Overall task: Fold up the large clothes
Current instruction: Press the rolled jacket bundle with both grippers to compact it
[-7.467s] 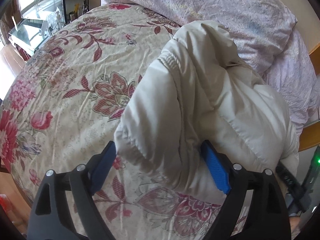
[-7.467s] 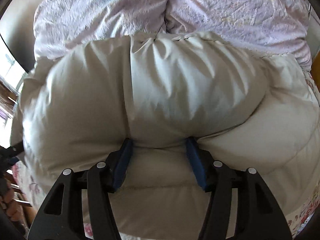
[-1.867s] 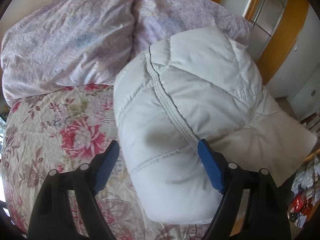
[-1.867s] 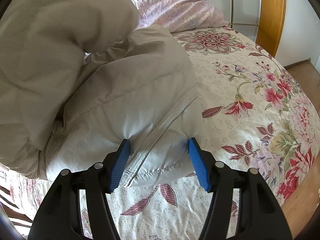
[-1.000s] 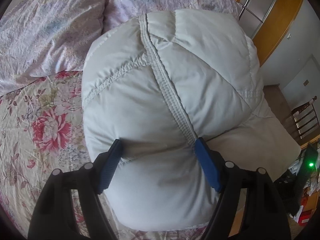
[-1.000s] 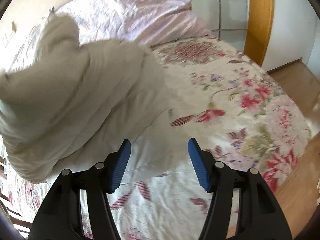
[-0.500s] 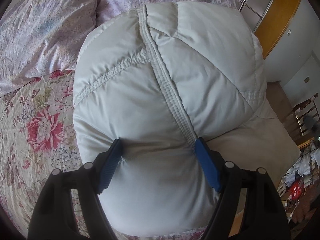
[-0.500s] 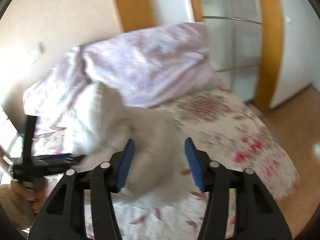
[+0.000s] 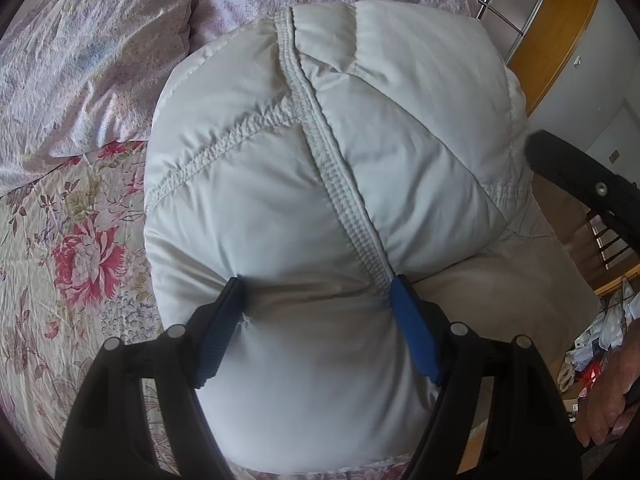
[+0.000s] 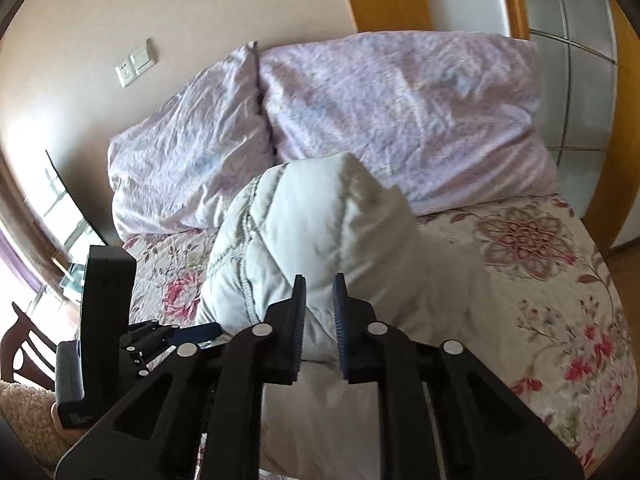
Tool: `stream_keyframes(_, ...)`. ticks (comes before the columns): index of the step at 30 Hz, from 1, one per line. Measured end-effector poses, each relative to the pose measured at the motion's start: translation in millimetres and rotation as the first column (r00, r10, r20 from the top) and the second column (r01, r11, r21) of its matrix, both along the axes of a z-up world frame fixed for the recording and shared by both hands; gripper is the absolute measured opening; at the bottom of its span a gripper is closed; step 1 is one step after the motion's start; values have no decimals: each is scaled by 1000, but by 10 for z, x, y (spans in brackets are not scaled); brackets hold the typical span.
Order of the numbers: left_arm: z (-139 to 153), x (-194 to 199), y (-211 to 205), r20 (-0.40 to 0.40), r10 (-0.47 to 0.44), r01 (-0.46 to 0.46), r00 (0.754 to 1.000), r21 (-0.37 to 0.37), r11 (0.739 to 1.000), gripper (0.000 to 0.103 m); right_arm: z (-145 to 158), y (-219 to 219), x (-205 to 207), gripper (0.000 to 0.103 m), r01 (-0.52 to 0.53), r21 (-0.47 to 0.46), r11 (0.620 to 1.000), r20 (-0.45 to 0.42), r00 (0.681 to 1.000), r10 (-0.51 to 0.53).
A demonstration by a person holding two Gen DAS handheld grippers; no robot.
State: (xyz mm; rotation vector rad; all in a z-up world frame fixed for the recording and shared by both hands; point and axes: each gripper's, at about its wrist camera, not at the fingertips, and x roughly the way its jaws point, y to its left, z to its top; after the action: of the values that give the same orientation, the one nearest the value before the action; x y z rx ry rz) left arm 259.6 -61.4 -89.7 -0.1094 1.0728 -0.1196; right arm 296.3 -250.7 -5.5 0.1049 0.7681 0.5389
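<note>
A puffy white down jacket lies bundled on the floral bedspread. My left gripper is shut on a thick fold of the jacket, its blue pads pressed into the padding on both sides. In the right wrist view the jacket sits ahead of my right gripper, which is lifted clear, empty, with its jaws nearly closed and only a narrow gap between them. The left gripper's body shows at the jacket's left side.
Two lilac pillows lie against the wall behind the jacket. A wooden wardrobe frame stands to the right of the bed. A wooden chair is at the far left. The bedspread extends right of the jacket.
My right gripper let go of the jacket's edge, lifted away from the bed and its jaws narrowed. The left gripper kept its hold and raised the bundle closer to the camera.
</note>
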Motion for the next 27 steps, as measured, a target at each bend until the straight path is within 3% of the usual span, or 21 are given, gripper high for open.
stream_keyframes(4,-2,5,8,2,0,0,1000,-2,1000,75,-114,78,67,12,-12,-48,999,-26,1000,11)
stream_keyframes(9,13,3,-6,10,-5,5,1000,-3,1000,75,-460,78,213,0,31,-142,989,-117,992,-48)
stream_keyframes(14,52,-4,-5,23,-8,9,1000,-13,1000,75,-607,126,215,0,39,-202,979,-100,993,-60)
stream_keyframes(23,146,40,52,31,6,-4,999,-51,999,74,-839,115,356,0,41,-246,968,-123,990,-73)
stream_keyframes(27,212,32,124,38,30,-27,999,-73,997,74,-954,50,403,0,38,-220,975,-148,986,-72)
